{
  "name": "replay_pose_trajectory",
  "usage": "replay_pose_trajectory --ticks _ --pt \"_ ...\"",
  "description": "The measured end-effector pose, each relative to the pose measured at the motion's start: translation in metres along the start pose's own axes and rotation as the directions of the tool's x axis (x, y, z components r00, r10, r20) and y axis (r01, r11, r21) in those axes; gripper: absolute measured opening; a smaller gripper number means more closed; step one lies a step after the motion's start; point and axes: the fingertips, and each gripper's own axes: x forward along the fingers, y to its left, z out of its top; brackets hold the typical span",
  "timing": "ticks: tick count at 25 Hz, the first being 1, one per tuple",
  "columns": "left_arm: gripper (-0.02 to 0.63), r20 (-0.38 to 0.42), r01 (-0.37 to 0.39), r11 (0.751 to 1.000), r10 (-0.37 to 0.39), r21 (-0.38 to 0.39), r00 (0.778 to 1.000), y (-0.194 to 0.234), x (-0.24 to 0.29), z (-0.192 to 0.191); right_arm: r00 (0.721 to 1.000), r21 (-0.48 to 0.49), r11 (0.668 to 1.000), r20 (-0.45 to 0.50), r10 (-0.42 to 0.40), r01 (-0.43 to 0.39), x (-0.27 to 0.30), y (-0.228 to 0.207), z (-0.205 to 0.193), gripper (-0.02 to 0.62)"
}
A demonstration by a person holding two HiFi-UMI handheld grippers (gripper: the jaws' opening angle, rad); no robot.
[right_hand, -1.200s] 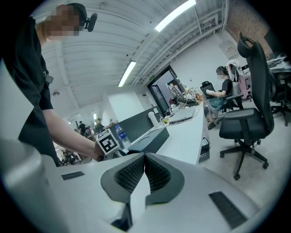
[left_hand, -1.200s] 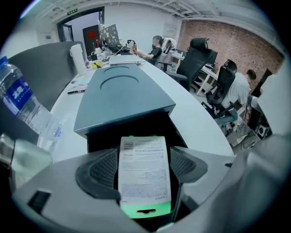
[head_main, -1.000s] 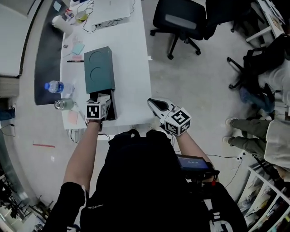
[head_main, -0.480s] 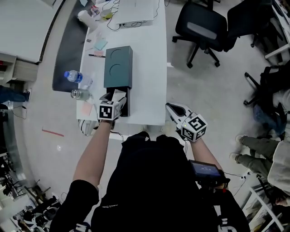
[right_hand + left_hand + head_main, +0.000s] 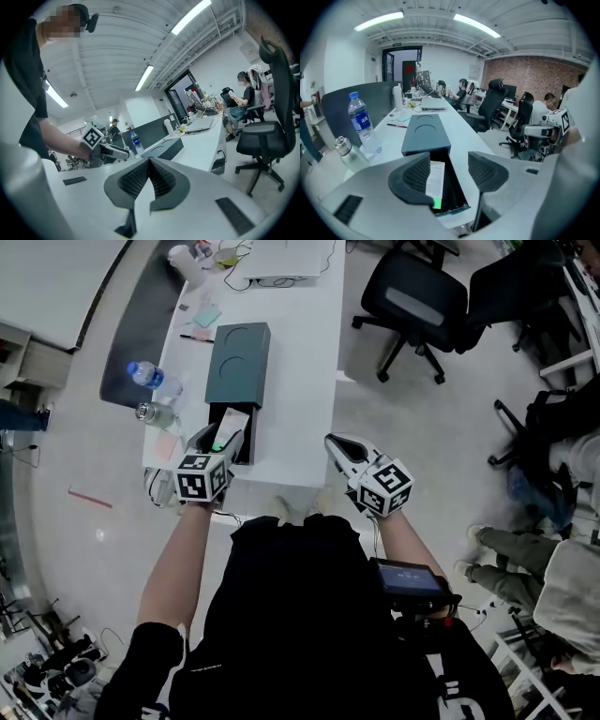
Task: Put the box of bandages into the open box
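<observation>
- The box of bandages lies inside the open box, along its left wall, with the green end toward the person.
- The open box sits at the near edge of the counter, closer to the left edge than the right. Its dark teal cover reaches away toward the far end.
- The left gripper hovers above the opening. Its jaws have just been closing but stand apart, with nothing pressed between them, and the carton shows in the gap well below.
- The right gripper has its jaws together and holds nothing. It is out past the counter's right edge.
- Judging by how things lie, the placing looks done.
- The carton is probably light, thin card that dents under a hard squeeze. If it needs reseating, grip it gently across the two long faces near the middle.
</observation>
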Motion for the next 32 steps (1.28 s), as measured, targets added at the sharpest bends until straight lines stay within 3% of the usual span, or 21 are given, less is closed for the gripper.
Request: replay_pose_trajectory --ticks 7,11,19,32 --pt "0.085 0.137 0.081 0.996 -0.074 -0.045 0.988 -0.016 -0.03 -0.012 1.0 -0.06 0.998 0.002 -0.025 0.025 0.0 0.015 0.01 0.026" --pt "0.031 0.204 0.108 0.992 -0.094 -0.062 0.975 -0.018 -0.055 -0.027 1.0 -0.09 0.996 -0.007 -0.02 0.019 0.0 0.037 0.007 0.026" --pt "0.01 0.301 0.137 0.988 -0.109 -0.073 0.947 -0.018 -0.104 -0.056 0.999 -0.119 0.992 -0.013 -0.035 0.034 -0.011 0.08 -0.009 0.026" --pt "0.008 0.32 0.189 0.979 -0.156 -0.076 0.934 -0.012 -0.146 -0.098 0.999 -0.12 0.992 -0.017 -0.051 0.048 -0.004 0.139 -0.036 0.026"
